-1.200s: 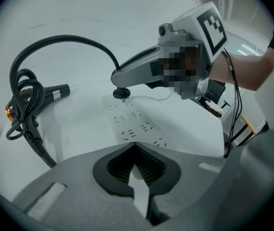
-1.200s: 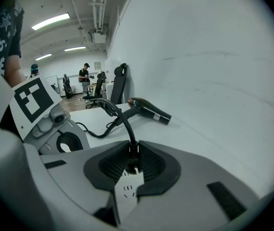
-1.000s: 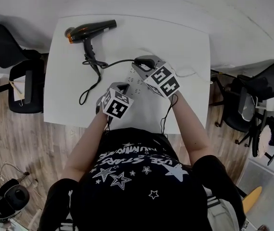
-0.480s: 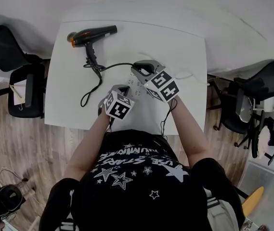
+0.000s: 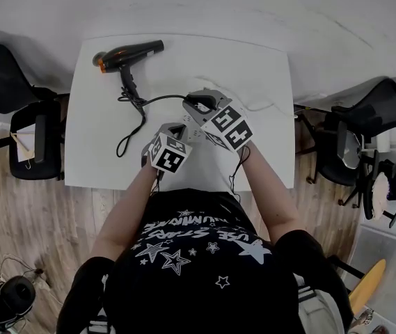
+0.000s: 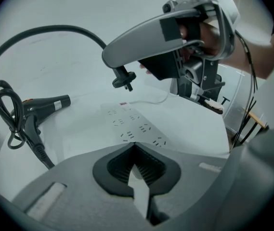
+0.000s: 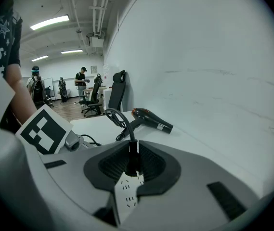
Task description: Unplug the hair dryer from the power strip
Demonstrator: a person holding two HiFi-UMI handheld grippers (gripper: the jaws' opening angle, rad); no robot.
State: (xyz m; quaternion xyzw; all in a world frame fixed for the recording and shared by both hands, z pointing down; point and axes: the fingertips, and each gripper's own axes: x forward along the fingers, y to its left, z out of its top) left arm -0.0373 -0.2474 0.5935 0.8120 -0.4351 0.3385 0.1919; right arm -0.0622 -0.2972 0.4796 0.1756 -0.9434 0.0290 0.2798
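A black hair dryer [image 5: 124, 53] lies at the far left of the white table [image 5: 100, 152]. Its black cord [image 5: 152, 101] runs right to the plug [image 5: 202, 105]. My right gripper [image 5: 196, 103] is shut on that plug. In the left gripper view the plug [image 6: 123, 81] hangs clear above the white power strip [image 6: 132, 126], prongs down, under the right gripper [image 6: 115, 61]. The right gripper view shows the plug [image 7: 133, 160] clamped between the pads. My left gripper [image 6: 135, 148] is shut, its tips over the strip's near end; whether they press on it is unclear.
Black office chairs stand left [image 5: 17, 82] and right [image 5: 378, 110] of the table. The strip's white lead [image 5: 267, 106] trails right. A white wall runs behind the table. People [image 7: 81, 83] stand far off in the room.
My right gripper has risen a little with the plug and cord. The left gripper has stayed at the strip's near end.
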